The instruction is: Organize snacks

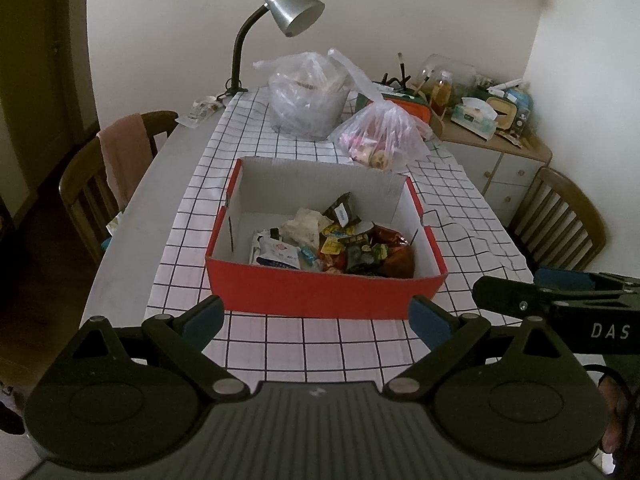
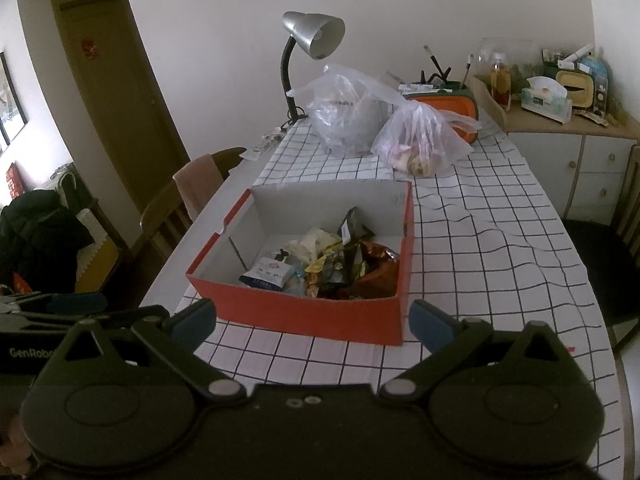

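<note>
Left tongs (image 1: 316,322), right tongs (image 2: 312,322): both wide, empty, just before box (image 1: 320,292). Snacks (image 1: 340,244): piled inside box, right half. Bag (image 1: 380,140) behind box: apparently unsorted.

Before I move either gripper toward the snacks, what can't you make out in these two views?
- Snacks low in the red box: the near wall hides them, both views.
- Contents of the two plastic bags: film blurs them.
- Wrapper print: too small.
- Right gripper in the left view: cut by the edge.
</note>
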